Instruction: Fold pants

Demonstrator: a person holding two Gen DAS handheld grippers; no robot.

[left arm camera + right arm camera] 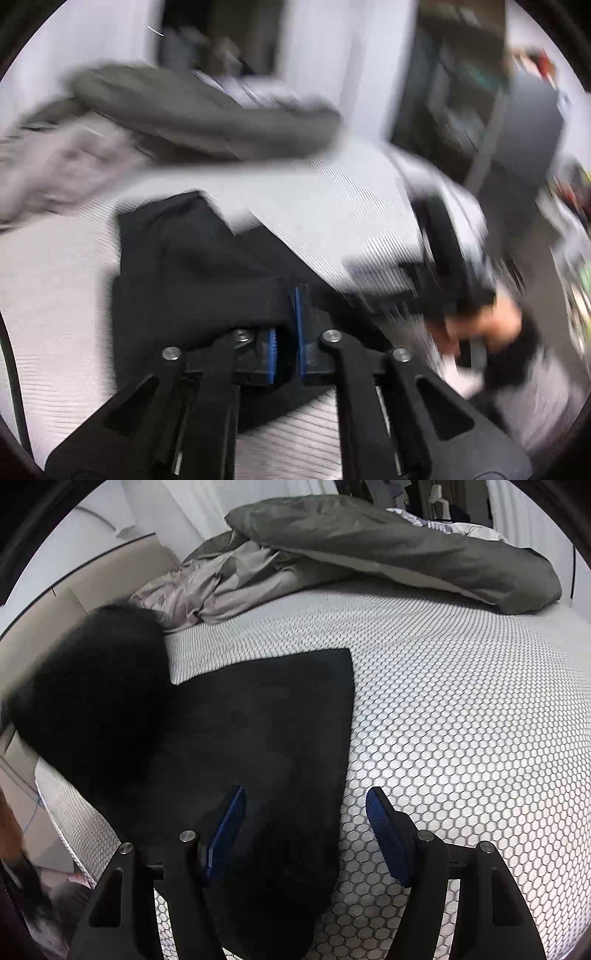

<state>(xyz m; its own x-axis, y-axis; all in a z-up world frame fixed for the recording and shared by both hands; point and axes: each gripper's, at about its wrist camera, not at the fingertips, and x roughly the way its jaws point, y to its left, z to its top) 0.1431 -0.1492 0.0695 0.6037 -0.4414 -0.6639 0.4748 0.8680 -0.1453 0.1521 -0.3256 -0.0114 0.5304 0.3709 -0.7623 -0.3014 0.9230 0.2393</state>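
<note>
**Black pants on the bed, one corner pinched**

We see the black pants (258, 738) lying on the bed's mattress (461, 720), whose white cover carries a fine honeycomb pattern. In the right wrist view the cloth lies mostly flat with a straight far edge, and a dark bunched part rises at its left side. Our left gripper (295, 325) has its blue-padded fingers (300, 321) clenched on a fold of the pants, the fabric draping away from them across the mattress. Our right gripper (306, 834) hangs over the near edge of the pants with its fingers (384, 830) spread wide and grasping nothing; one finger sits over the cloth, the other over bare mattress.

Farther back on the bed a rumpled grey duvet (406, 554) and lighter grey sheet (207, 587) lie in a heap. Beyond the bed stands a pale wall (325, 55). The left wrist view is smeared by motion; at its right we make out a hand (491, 325) holding the other gripper, and dark furniture (517, 122) beyond the bed's edge.
</note>
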